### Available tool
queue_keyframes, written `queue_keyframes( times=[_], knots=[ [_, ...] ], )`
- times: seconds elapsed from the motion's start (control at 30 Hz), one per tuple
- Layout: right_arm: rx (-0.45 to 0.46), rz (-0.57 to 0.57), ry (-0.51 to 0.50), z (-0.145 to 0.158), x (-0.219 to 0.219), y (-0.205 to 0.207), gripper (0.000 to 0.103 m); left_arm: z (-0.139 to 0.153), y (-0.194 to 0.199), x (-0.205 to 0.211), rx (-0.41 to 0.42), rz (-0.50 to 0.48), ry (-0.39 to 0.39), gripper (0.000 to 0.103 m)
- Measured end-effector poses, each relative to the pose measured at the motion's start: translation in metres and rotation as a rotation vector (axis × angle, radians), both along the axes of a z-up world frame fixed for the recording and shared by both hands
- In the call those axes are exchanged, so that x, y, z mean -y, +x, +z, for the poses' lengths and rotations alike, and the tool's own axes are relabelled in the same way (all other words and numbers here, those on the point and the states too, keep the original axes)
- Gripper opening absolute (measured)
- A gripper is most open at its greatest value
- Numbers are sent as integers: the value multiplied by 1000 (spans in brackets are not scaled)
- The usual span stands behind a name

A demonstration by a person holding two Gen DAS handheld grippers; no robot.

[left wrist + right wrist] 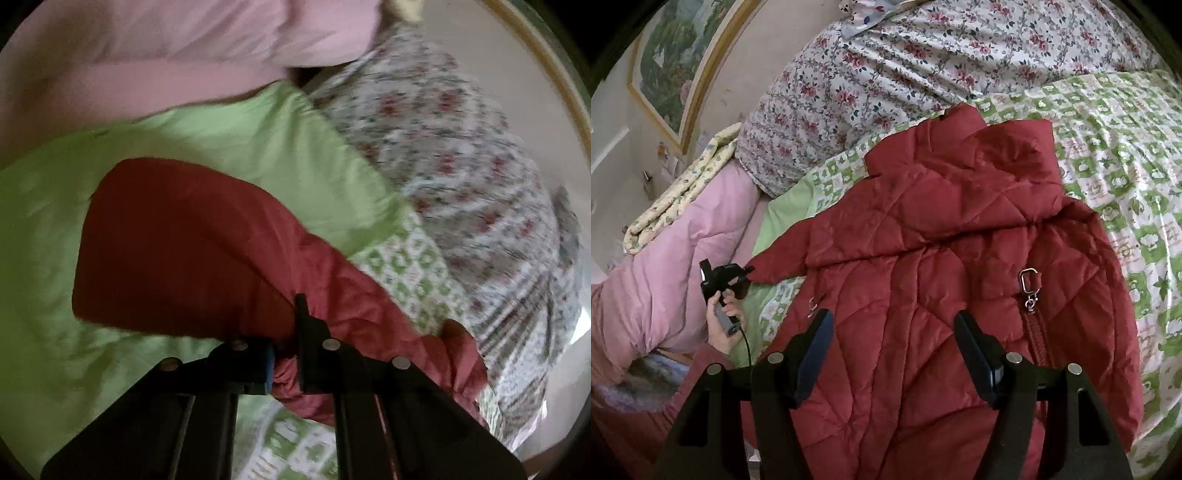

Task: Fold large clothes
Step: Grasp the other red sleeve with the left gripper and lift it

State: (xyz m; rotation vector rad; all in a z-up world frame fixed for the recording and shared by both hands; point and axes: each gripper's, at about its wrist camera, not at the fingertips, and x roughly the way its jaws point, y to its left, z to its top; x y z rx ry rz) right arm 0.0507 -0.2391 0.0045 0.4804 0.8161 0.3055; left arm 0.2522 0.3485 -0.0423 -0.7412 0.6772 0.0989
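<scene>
Right gripper (894,354): jaws wide, empty, poised over the jacket (942,258) at frame centre, likely ready to take the body.
Left gripper (286,363): jaws narrow, clamped on the bunched sleeve (192,240), lower centre of its view, presumably to draw it across for folding.
Jacket: red, quilted, puffy, slick shell; metal clasp (1028,286) beside zip; spread on the bed.
Sheet (1126,184): green-white check, right.
Floral quilt (886,74): top.
Pink duvet (665,277): left.
Framed picture (672,55): upper left.

Probably a home bedroom, bed with green patterned sheet (1126,155), floral quilt (886,74), pink duvet (665,273), framed painting (676,55)
</scene>
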Motion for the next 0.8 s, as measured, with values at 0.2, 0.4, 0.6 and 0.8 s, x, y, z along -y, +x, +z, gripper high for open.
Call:
queue_keyframes(
  times=[0.2,0.4,0.6,0.8],
  knots=[
    [-13,0,-1,-3,-1,0,70,33,-15,30,87,-71,39,6],
    [-19,-8,4,-5,3,-2,70,62,-24,72,148,-165,124,6],
    [-12,-9,3,-2,4,-2,70,79,-34,122,200,-283,166,5],
    [-6,-4,-16,5,9,2,70,95,-44,179,249,-412,192,5]
  ],
)
